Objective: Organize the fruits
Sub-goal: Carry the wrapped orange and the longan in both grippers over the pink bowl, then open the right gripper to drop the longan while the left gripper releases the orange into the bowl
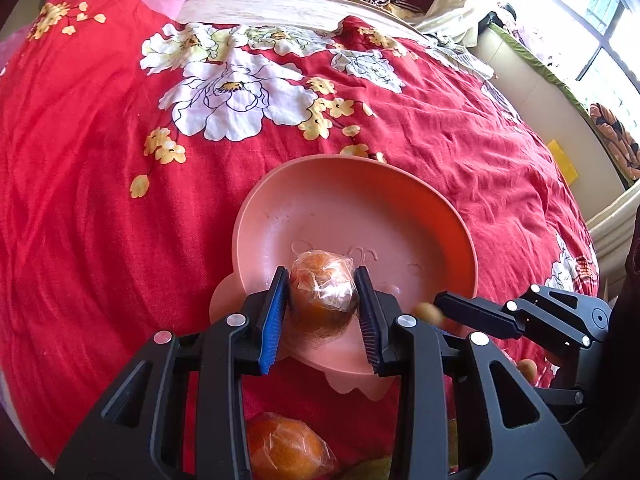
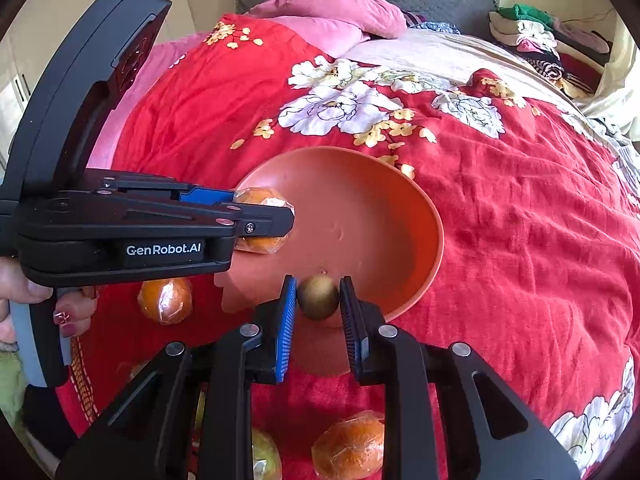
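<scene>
While each tool [image 1: 322,294] [image 2: 318,300] grips fruit, a plate [image 1: 400,208] sits on the red floral bedspread [image 1: 100,200].

Red floral bedspread [image 1: 100,200], pink bowl [image 1: 360,208], orange wrapped fruit [image 1: 324,292].

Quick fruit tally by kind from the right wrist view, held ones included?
wrapped orange: 3
small brown round fruit: 1
yellow-green fruit: 1, partly hidden
Total: 5
</scene>
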A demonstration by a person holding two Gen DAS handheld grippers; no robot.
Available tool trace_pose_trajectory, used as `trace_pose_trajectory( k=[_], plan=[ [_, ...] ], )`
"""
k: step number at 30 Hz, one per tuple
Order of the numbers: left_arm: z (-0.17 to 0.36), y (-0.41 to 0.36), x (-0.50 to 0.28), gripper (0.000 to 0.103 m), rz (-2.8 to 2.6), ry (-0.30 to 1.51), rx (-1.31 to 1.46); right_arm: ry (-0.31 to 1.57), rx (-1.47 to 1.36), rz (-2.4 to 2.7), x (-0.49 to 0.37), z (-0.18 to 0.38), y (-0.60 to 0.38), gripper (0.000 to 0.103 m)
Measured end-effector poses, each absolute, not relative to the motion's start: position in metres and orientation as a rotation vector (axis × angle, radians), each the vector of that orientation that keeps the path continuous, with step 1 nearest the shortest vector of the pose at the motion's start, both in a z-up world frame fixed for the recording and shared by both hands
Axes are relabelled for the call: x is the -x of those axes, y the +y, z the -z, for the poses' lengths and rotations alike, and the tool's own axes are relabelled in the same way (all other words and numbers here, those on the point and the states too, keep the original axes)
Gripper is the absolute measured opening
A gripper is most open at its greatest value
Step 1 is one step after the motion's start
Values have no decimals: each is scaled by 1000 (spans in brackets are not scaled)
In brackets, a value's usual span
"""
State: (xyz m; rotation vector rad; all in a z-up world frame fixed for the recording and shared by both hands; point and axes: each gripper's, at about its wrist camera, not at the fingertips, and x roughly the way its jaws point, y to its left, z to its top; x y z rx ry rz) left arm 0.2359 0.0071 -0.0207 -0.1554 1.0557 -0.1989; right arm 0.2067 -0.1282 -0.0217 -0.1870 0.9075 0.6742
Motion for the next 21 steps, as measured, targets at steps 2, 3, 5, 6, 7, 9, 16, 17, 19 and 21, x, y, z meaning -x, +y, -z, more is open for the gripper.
trace_pose_trajectory(
  k=[2, 3, 5, 6, 7, 9, 16, 17, 19, 21],
  plan=[
    [21, 8, -237, 26, 199, 1056, 157, 908, 184, -672, -207, 22, -129, 22],
    [21, 7, -236, 26, 199, 1056, 157, 906, 184, -670, -207, 22, -128, 22],
    [21, 7, -237, 26, 198, 1057, 154, 903, 176, -669, -206, 21, -130, 27],
    [22, 8, -238, 26, 196, 1057, 155, 896, 173, -665, -205, 20, -131, 30],
    [22, 9, -238, 26, 195, 1058, 154, 893, 171, -662, -203, 19, -132, 34],
    [23, 10, -239, 26, 192, 1059, 153, 887, 166, -659, -201, 16, -134, 35],
    [22, 10, -239, 30, 185, 1055, 146, 866, 139, -652, -190, 6, -144, 43],
    [22, 10, -239, 37, 183, 1053, 146, 863, 136, -649, -189, 5, -145, 44],
    [21, 9, -238, 39, 181, 1049, 143, 859, 131, -645, -188, 4, -147, 45],
    [20, 9, -237, 39, 181, 1046, 141, 856, 120, -637, -187, 2, -150, 46]
  ],
)
